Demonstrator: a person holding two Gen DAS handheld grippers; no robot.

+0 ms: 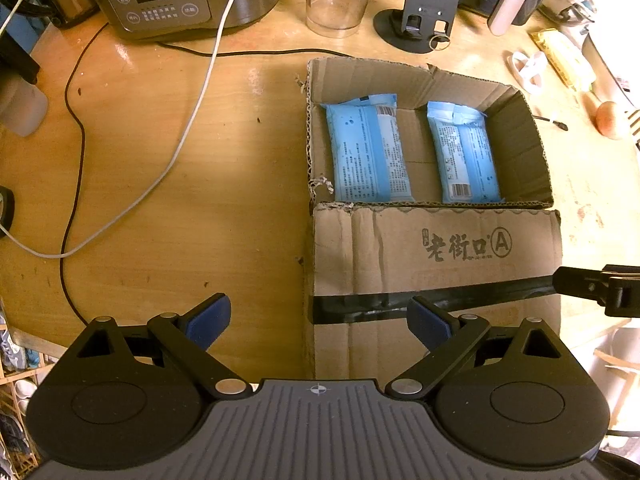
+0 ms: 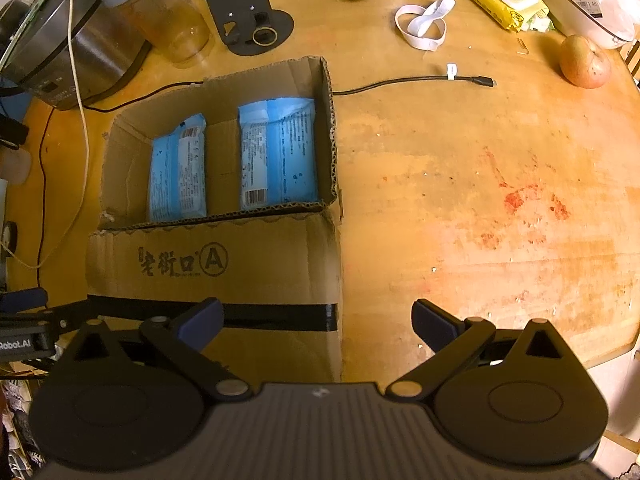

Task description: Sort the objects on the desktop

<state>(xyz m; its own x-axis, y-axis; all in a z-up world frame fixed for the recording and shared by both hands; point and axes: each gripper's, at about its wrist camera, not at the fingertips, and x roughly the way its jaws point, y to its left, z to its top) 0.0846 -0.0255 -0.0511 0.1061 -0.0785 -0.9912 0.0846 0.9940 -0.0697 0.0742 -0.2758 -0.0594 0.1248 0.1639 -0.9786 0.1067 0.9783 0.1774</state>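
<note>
We see a round wooden table (image 2: 480, 184) under warm yellowish light, with glare on the varnish ahead and to the left of the left-hand tool. Ahead and to the right of the right-hand tool, the tabletop bears a reddish stain (image 2: 520, 200) and scattered pale crumbs. Its curved edge falls away beside each tool. Below the edge, left of the left-hand tool, we make out a wooden rack (image 1: 16, 384) holding what appear to be shoes. Right of that same tool, a pale wooden frame (image 1: 616, 364), possibly a chair, stands against a bright floor.
</note>
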